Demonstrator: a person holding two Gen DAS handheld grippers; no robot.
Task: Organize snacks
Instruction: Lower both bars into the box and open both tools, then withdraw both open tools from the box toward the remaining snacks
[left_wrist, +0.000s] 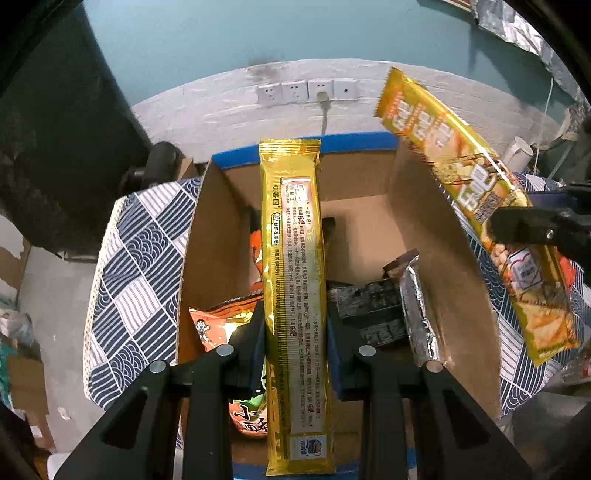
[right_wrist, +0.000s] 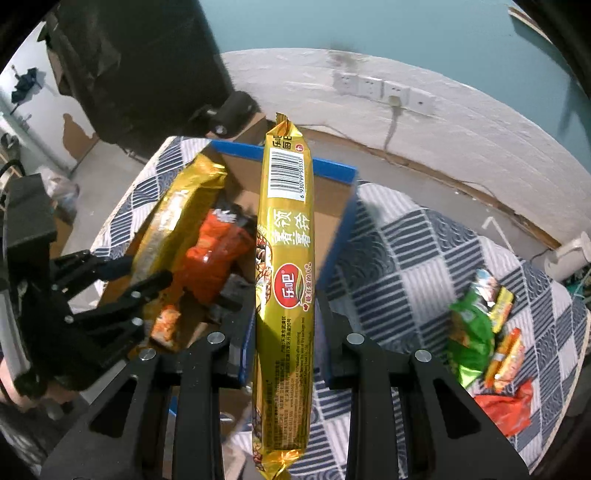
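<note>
My left gripper (left_wrist: 295, 332) clamps a gold packet (left_wrist: 293, 295) over the cardboard box (left_wrist: 417, 221), centre frame. My right gripper (right_wrist: 284, 325) clamps a second gold packet (right_wrist: 286, 258) above the box's blue rim; released here, it may fall outside.

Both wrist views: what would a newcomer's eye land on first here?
Two long gold snack packets, one clamped in each gripper: the left gripper holds one over the open cardboard box, the right gripper holds another above the box's blue-taped edge. Orange and dark packets already lie in the box; a few loose snacks remain on the patterned cloth.
</note>
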